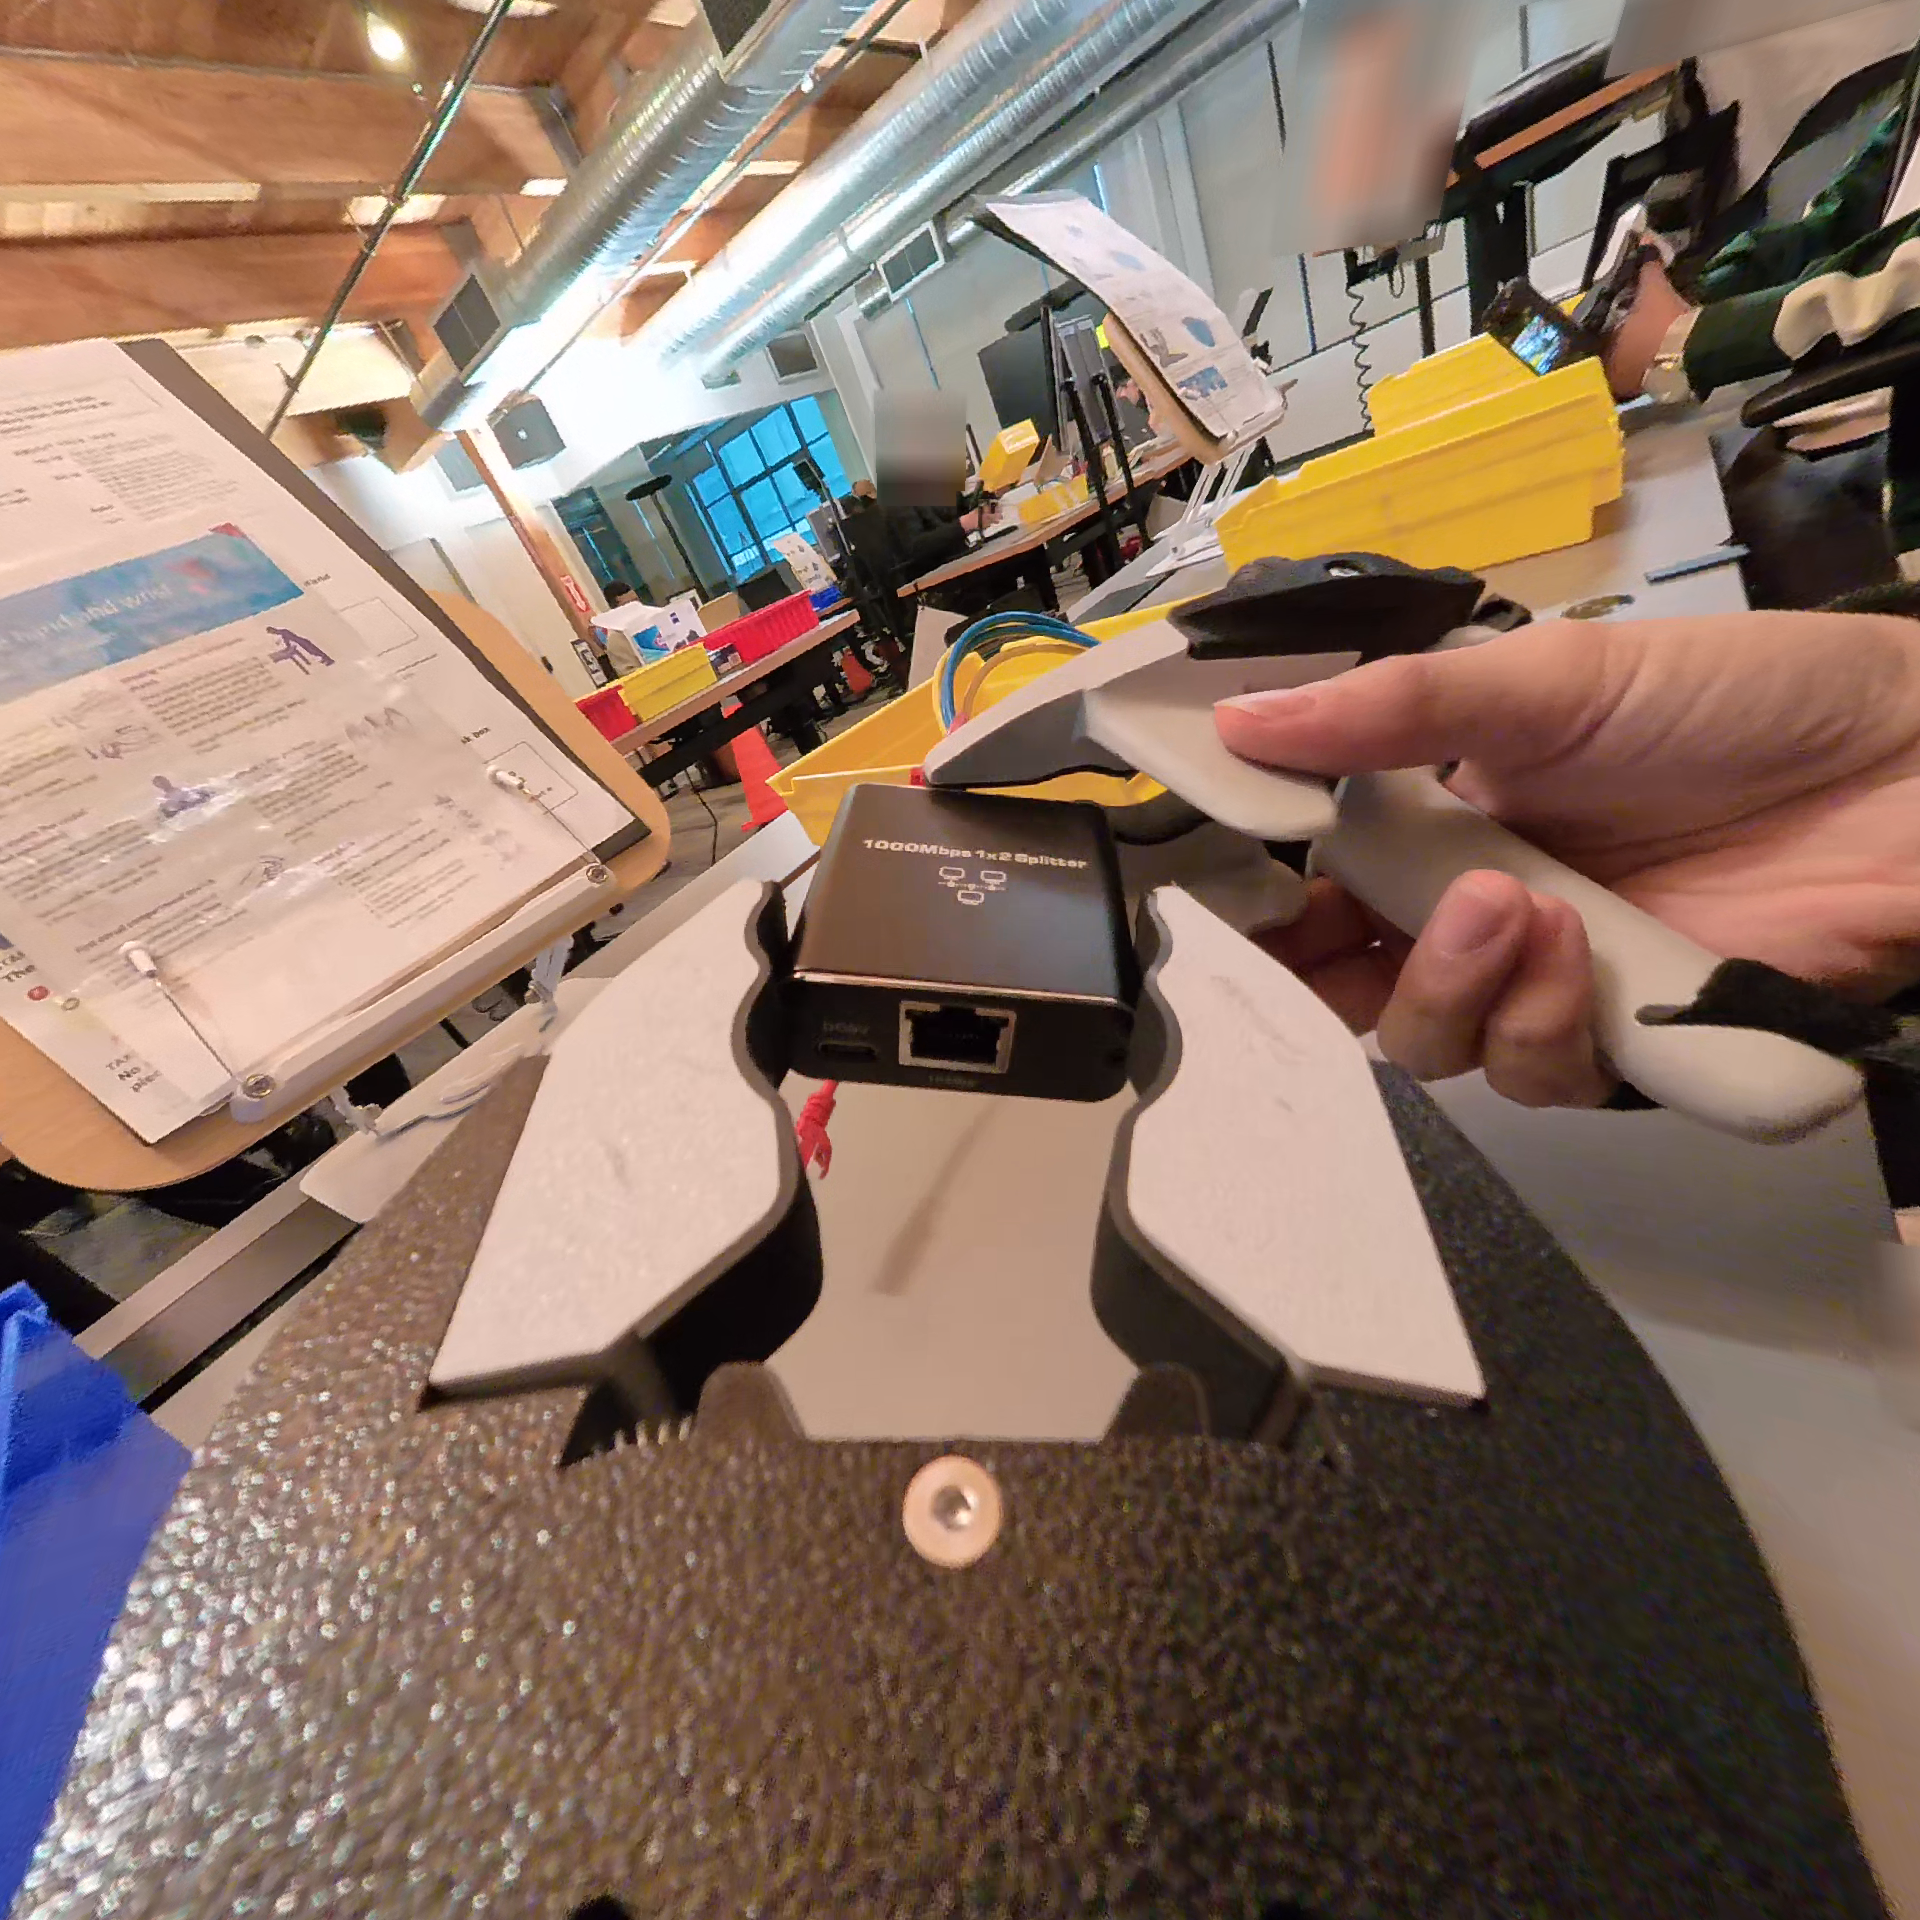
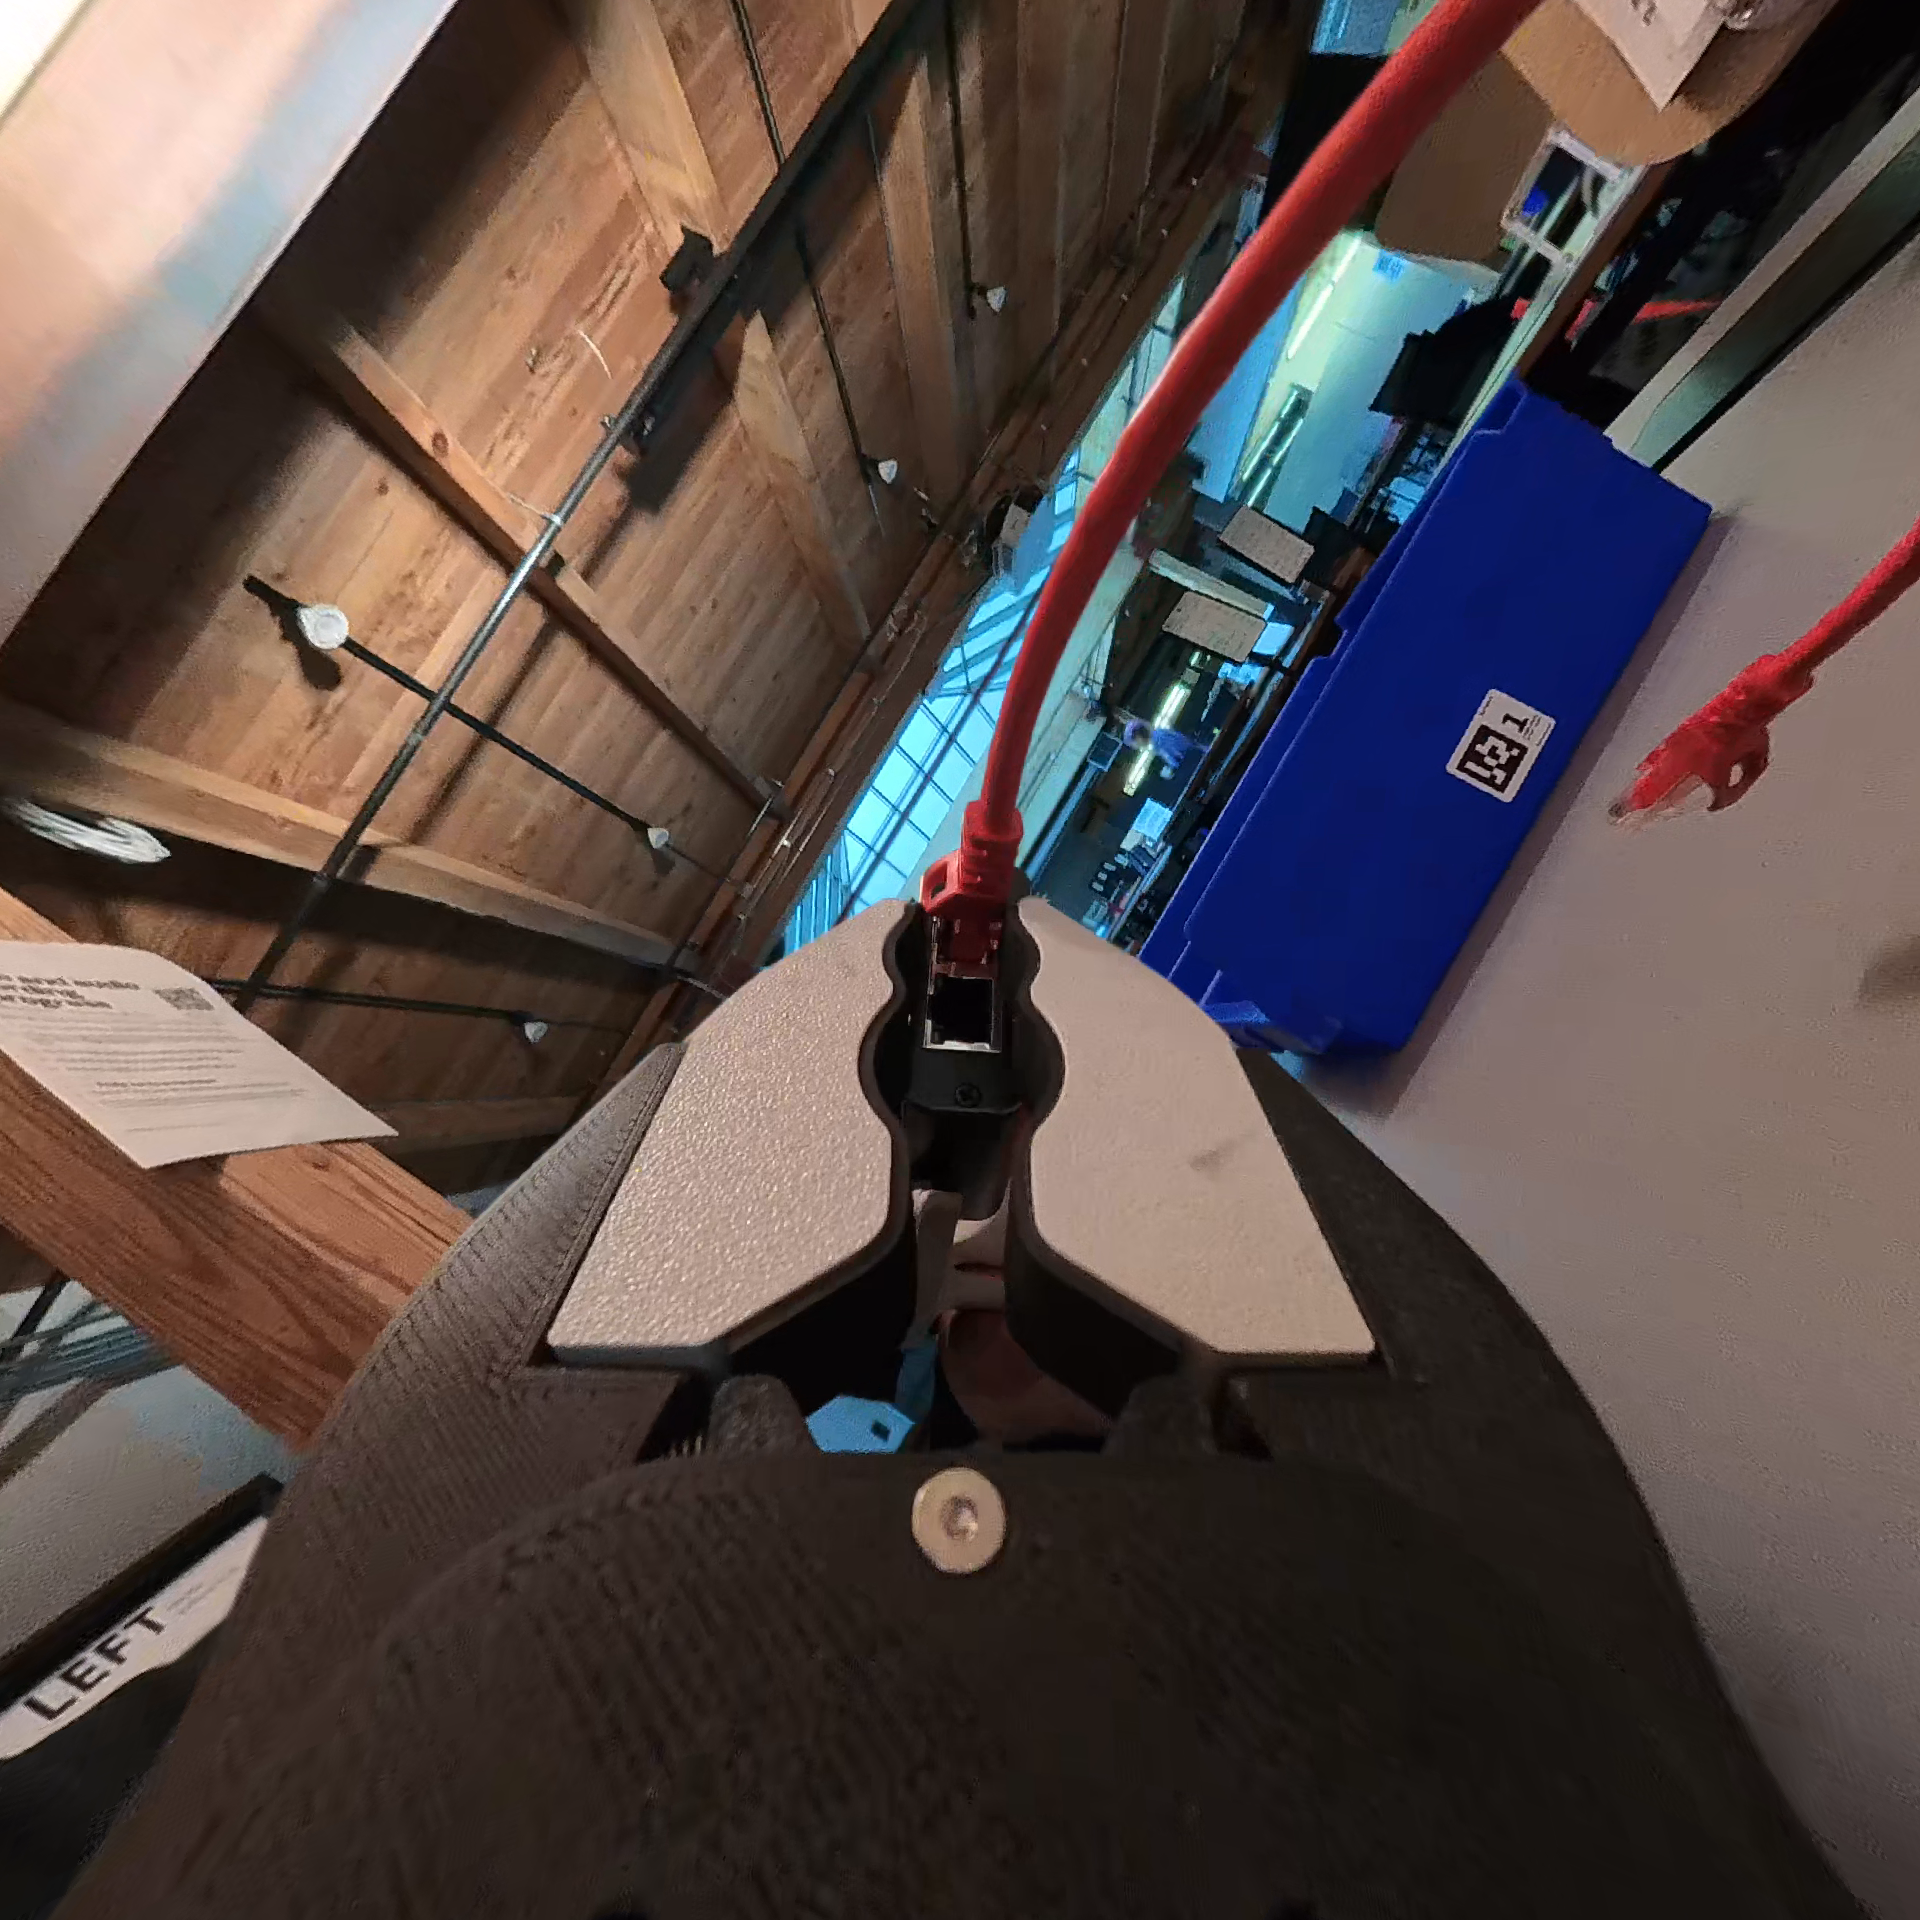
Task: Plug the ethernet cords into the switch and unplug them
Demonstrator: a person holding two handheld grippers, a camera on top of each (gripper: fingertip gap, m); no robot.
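Grips the black switch (image 1: 961, 914) in the left gripper (image 1: 961, 966), clamped by its sides right between the fingertips, with one port facing back toward the wrist; pinches the red plug (image 2: 971, 883) in the right gripper (image 2: 961, 935), clenched at the very tips against the switch's far face, just ahead of an empty port (image 2: 961, 1013); cannot tell whether fully seated or partly out. Risks a snapped latch tab or a strained port if pushed or pulled at a slant; risks the switch sliding out of the left grip under a hard tug, held as it is only by smooth sides; risks a sideways drag from the red cord (image 2: 1101, 499), arching up and ahead of the right tips. Leaves a second red plug (image 2: 1704, 769) loose over the table (image 2: 1662, 1143), ahead and right of the right claw, near a blue bin (image 2: 1403, 748); shows a yellow bin (image 1: 862, 769) beyond the left tips and a document stand (image 1: 260, 727) off to their left; finds nothing blocking the ports.
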